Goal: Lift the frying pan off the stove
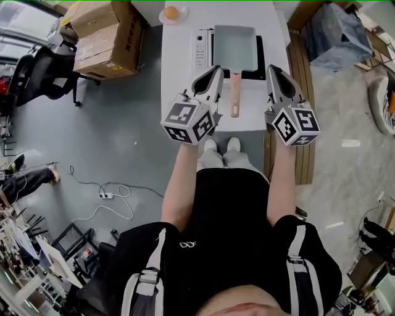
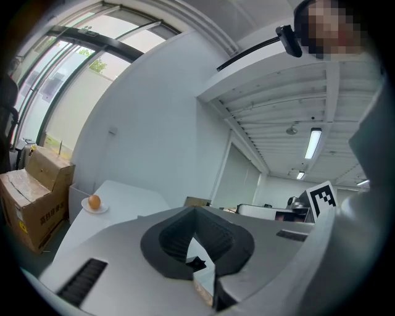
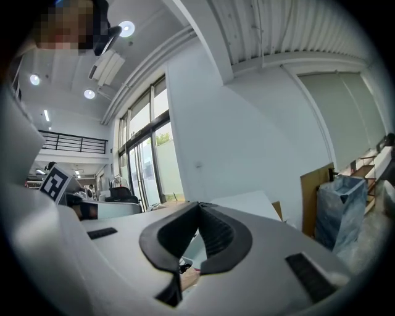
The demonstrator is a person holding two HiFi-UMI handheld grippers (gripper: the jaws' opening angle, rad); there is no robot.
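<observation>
A rectangular grey frying pan (image 1: pixel 235 47) with a wooden handle (image 1: pixel 235 94) sits on a black stove (image 1: pixel 258 64) on the white table (image 1: pixel 179 68). My left gripper (image 1: pixel 216 70) hovers just left of the handle, its jaws shut and empty. At the handle's right hangs my right gripper (image 1: pixel 270 69), also shut with nothing in it. Both point toward the table's far end. The left gripper view shows that gripper's tips (image 2: pixel 196 208) closed together; the right gripper view shows the same for the right gripper (image 3: pixel 198 203).
An egg (image 1: pixel 171 13) lies on a small white plate (image 1: pixel 163 18) at the table's far left corner, also seen as the egg (image 2: pixel 94 201). Cardboard boxes (image 1: pixel 106 37) stand left of the table, a wooden bench (image 1: pixel 302 80) at its right.
</observation>
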